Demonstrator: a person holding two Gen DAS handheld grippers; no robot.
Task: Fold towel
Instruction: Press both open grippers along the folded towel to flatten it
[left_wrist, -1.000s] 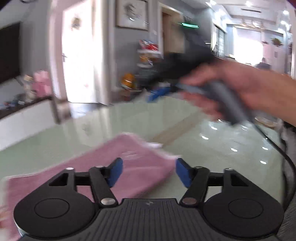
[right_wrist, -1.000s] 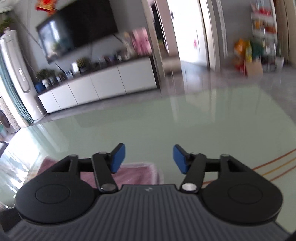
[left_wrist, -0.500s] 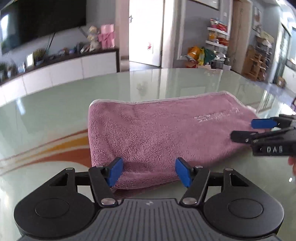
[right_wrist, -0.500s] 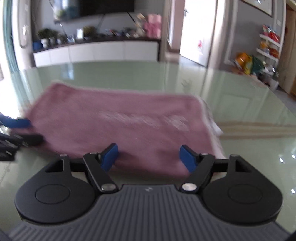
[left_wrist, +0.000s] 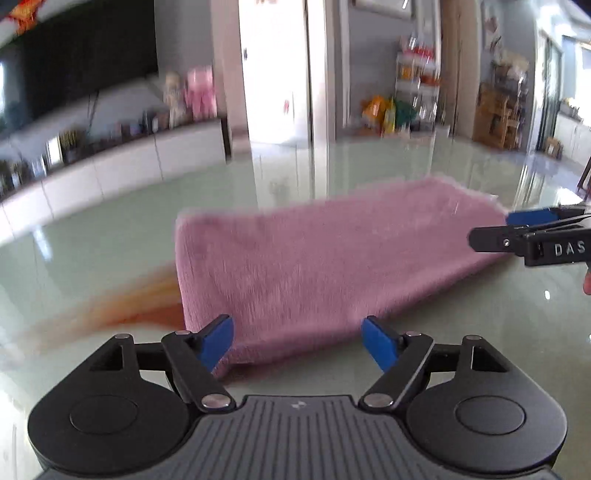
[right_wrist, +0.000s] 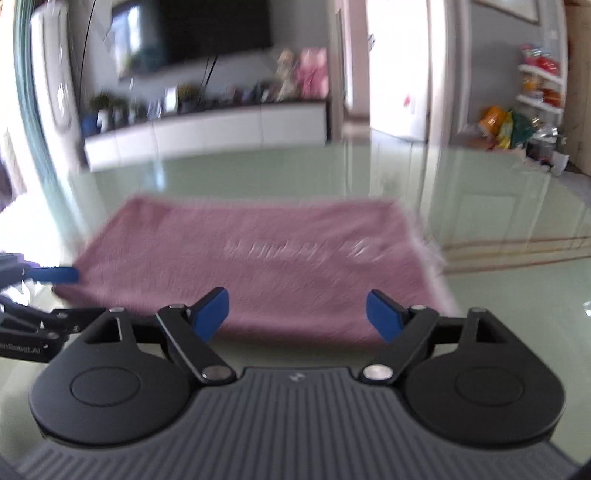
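The pink towel (left_wrist: 332, 258) is lying folded on the glossy green table (left_wrist: 110, 251). The left gripper (left_wrist: 297, 341) and right gripper (right_wrist: 297, 314) are both opening at its near edge, gripping nothing.

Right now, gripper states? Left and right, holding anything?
Left gripper: jaws opening, holding nothing; near edge of the pink fleece towel lies ahead between the fingers.
Right gripper: jaws opening, holding nothing, at the towel's near edge.

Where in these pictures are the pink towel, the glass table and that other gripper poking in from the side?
Pink towel (left_wrist: 332, 266): left wrist view, middle of its top surface.
Glass table (right_wrist: 498, 206): right wrist view, bare green top beyond the towel.
Right gripper (left_wrist: 491, 229): left wrist view, between its fingertips at the towel's right end.
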